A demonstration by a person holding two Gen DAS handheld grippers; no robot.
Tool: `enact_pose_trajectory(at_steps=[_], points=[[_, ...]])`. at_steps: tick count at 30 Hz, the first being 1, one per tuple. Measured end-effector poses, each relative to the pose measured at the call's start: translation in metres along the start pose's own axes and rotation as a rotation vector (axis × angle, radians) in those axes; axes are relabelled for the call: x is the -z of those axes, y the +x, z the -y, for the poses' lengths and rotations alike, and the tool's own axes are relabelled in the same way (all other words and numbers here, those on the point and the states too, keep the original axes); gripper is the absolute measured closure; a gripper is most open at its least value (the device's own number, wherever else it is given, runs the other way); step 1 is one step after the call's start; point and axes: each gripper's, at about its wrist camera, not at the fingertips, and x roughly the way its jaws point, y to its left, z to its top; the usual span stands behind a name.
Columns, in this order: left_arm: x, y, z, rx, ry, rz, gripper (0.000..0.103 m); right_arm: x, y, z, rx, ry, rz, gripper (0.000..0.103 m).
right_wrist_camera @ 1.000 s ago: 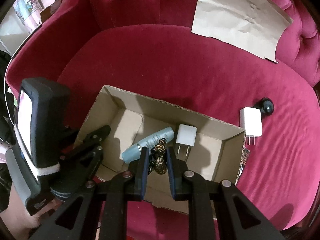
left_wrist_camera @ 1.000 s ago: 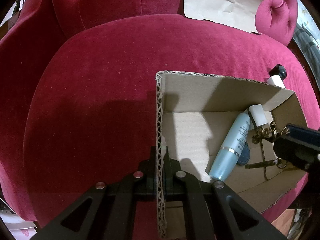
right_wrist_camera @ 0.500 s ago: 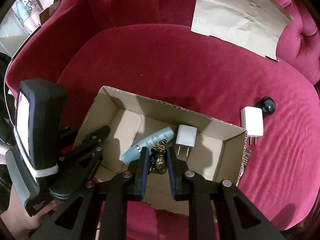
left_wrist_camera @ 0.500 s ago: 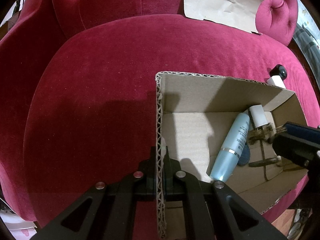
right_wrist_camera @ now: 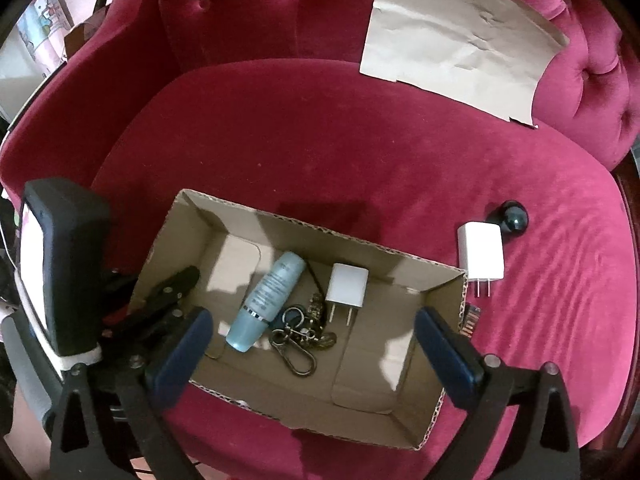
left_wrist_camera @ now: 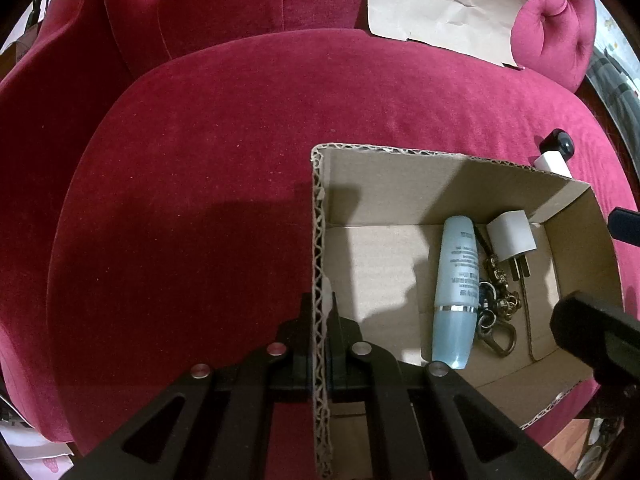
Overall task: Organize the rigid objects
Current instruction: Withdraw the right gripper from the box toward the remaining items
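An open cardboard box (right_wrist_camera: pixel 400 412) sits on a red velvet seat. Inside lie a light blue bottle (right_wrist_camera: pixel 266 302), a small white charger (right_wrist_camera: pixel 347 286) and a brass keychain (right_wrist_camera: pixel 300 340). They also show in the left wrist view: bottle (left_wrist_camera: pixel 456 292), charger (left_wrist_camera: pixel 511 234), keychain (left_wrist_camera: pixel 498 312). My left gripper (left_wrist_camera: pixel 320 320) is shut on the box's left wall (left_wrist_camera: pixel 319 260). My right gripper (right_wrist_camera: pixel 312 336) is open and empty above the box. A second white charger (right_wrist_camera: pixel 481 256) and a dark round knob (right_wrist_camera: pixel 514 218) lie on the seat right of the box.
A sheet of brown paper (right_wrist_camera: pixel 460 36) leans against the tufted chair back (right_wrist_camera: pixel 248 4). A small dark object (right_wrist_camera: pixel 472 316) lies by the box's right corner. The seat's front edge (right_wrist_camera: pixel 580 436) is close behind the box. Bare cushion (left_wrist_camera: pixel 192 200) spreads left of the box.
My right gripper has opened and let go of the keychain, which now lies on the box floor beside the bottle. The gripper has lifted back. The left gripper still holds the box wall.
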Motion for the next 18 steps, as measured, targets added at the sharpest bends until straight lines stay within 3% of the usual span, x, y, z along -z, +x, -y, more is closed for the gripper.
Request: enact_pose_trajectory(at_steps=[18], points=[[0.0, 0.0, 0.0, -0.006, 0.004, 0.001, 0.099, -0.013, -0.02, 0.025, 0.022, 0.023, 0.045, 0.0]])
